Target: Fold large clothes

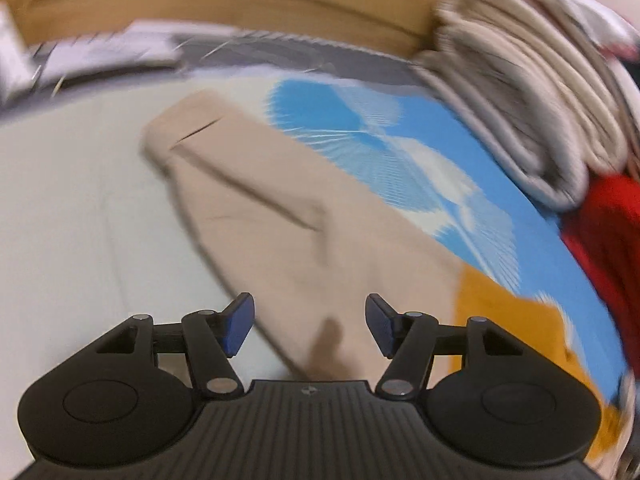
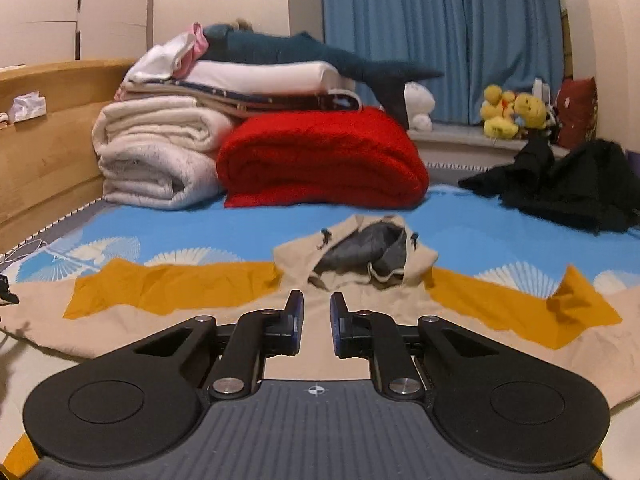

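I see the beige hooded jacket (image 2: 360, 304) lying flat on the bed, spread across a blue sheet (image 2: 248, 220) with white fan shapes and mustard patches. From my right wrist view, the hood (image 2: 356, 256) lies open ahead, its grey lining showing, with 2 dark toggles at the collar. My right gripper (image 2: 316, 320) hangs low over the jacket's body just below the hood; its 2 jaws stand close together with a narrow gap between them, and nothing is pinched there. I cannot tell whether the fingertips touch the cloth. From my left wrist view, which is smeared by blur, my left gripper (image 1: 310, 328) has its jaws spread wide over a sleeve (image 1: 256, 200) of the jacket that runs away from the camera across a pale sheet (image 1: 72, 200); the cloth shows between the blue pads (image 1: 238, 328) but they do not press on it. Behind the jacket, at the head of the bed, a folded red blanket (image 2: 320, 160) sits beside a rolled white quilt (image 2: 156, 156), with more folded bedding and a dark blue plush shark (image 2: 304, 54) stacked on top. A heap of black clothes (image 2: 560, 184) lies to the right, well apart from the jacket. Yellow soft toys (image 2: 512, 114) sit on a ledge before a blue curtain (image 2: 440, 20), and a wooden headboard (image 2: 48, 140) runs along the left.
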Tool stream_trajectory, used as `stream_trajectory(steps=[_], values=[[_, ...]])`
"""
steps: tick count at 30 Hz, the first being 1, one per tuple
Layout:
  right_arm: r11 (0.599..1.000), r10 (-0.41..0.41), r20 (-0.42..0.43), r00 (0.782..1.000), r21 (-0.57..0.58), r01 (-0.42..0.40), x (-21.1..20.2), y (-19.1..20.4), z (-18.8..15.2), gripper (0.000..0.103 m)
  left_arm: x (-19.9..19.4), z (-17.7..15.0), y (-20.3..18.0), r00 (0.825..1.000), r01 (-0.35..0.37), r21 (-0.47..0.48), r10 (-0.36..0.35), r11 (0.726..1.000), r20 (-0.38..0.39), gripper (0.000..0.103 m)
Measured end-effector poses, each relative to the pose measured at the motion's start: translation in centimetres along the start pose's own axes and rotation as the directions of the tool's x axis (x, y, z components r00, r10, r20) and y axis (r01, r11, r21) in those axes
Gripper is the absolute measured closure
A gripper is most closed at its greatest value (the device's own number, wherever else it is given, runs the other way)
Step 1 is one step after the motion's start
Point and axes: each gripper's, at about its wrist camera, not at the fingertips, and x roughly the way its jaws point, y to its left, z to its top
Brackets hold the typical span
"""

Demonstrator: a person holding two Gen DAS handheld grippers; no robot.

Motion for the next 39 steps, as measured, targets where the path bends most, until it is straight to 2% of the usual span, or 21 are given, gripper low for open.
stream_trajectory(steps=[2,4,6,9,11,13,15,17,18,21,22,24,25,26,27,29,32,34,35,37,39], values=[[1.0,0.014,-0.021,1.0,0.018,-0.014,0.6,-0.2,0.1,0.086,0.9,0.7,1.8,1.0,-0.007,-0.094,0.005,0.996,-0.022,0.038],[1.0,0.021,-0.038,0.999,0.021,-0.02,0.9,-0.2,0.0,0.085,1.5,0.9,2.9,0.999,0.0,-0.159,-0.006,0.987,-0.038,0.057],[1.0,0.028,-0.049,0.998,0.013,-0.027,1.1,0.0,-0.1,0.085,1.7,1.1,3.4,0.999,0.005,-0.171,-0.011,0.985,-0.037,0.1],[0.999,0.04,-0.063,0.997,0.009,-0.039,1.2,0.0,-0.2,0.086,-0.6,1.8,1.9,0.998,0.002,-0.137,0.006,0.991,0.057,0.103],[0.999,0.047,-0.067,0.997,0.017,-0.046,1.3,-0.1,0.0,0.093,-3.9,2.3,-0.9,0.985,0.038,-0.038,-0.031,0.999,0.169,0.103],[0.999,0.048,-0.064,0.997,0.03,-0.046,1.0,-0.2,0.3,0.095,-8.2,1.7,-5.2,0.959,0.111,0.083,-0.129,0.99,0.253,0.103],[0.998,0.043,-0.068,0.997,0.041,-0.04,0.7,-0.5,0.6,0.095,-12.6,-0.4,-10.0,0.92,0.21,0.235,-0.273,0.949,0.282,0.103],[0.998,0.027,-0.087,0.996,0.058,-0.022,0.5,-1.0,0.6,0.095,-16.9,-4.4,-15.1,0.871,0.307,0.4,-0.424,0.863,0.248,0.103],[0.997,0.015,-0.1,0.995,0.072,-0.008,0.5,-1.3,0.6,0.095,-18.8,-6.9,-17.5,0.843,0.361,0.478,-0.499,0.801,0.2,0.103],[0.992,-0.018,-0.139,0.99,0.118,0.034,0.1,-2.6,0.3,0.095,-22.4,-15.6,-23.2,0.758,0.558,0.609,-0.644,0.564,-0.099,0.101],[0.99,-0.033,-0.145,0.989,0.132,0.052,-0.2,-3.0,0.2,0.094,-22.8,-18.6,-24.6,0.726,0.624,0.62,-0.645,0.475,-0.237,0.099],[0.982,-0.063,-0.159,0.985,0.168,0.09,-0.8,-4.0,-0.1,0.087,-23.0,-23.5,-26.2,0.674,0.714,0.608,-0.573,0.346,-0.466,0.088],[0.978,-0.07,-0.166,0.984,0.184,0.101,-1.1,-4.5,-0.2,0.078,-23.1,-25.3,-26.4,0.658,0.739,0.597,-0.524,0.313,-0.54,0.088],[0.974,-0.076,-0.171,0.982,0.199,0.11,-1.3,-5.0,-0.3,0.076,-23.4,-26.1,-26.4,0.656,0.744,0.597,-0.499,0.301,-0.566,0.088],[0.97,-0.081,-0.174,0.981,0.214,0.118,-1.5,-5.5,-0.3,0.074,-23.9,-25.9,-26.2,0.67,0.731,0.607,-0.498,0.313,-0.55,0.087],[0.961,-0.097,-0.184,0.978,0.238,0.14,-1.8,-6.6,-0.2,0.074,-25.0,-23.5,-25.5,0.705,0.695,0.61,-0.527,0.38,-0.475,0.08],[0.944,-0.109,-0.182,0.977,0.289,0.159,-2.2,-8.1,0.4,0.074,-26.5,-18.4,-23.3,0.781,0.617,0.544,-0.524,0.568,-0.339,0.076],[0.932,-0.107,-0.173,0.979,0.325,0.159,-2.3,-8.8,1.0,0.074,-26.6,-15.8,-22.6,0.825,0.563,0.498,-0.481,0.66,-0.295,0.076],[0.928,-0.097,-0.169,0.981,0.34,0.151,-2.3,-9.0,1.2,0.08,-26.5,-15.1,-22.1,0.836,0.548,0.487,-0.473,0.68,-0.28,0.076],[0.924,-0.062,-0.157,0.986,0.364,0.116,-2.1,-8.9,1.7,0.094,-25.9,-15.0,-21.5,0.843,0.532,0.498,-0.479,0.685,-0.243,0.069],[0.929,-0.028,-0.146,0.989,0.361,0.08,-1.8,-8.4,1.8,0.095,-23.9,-15.4,-21.1,0.87,0.488,0.521,-0.44,0.701,-0.222,0.064]])
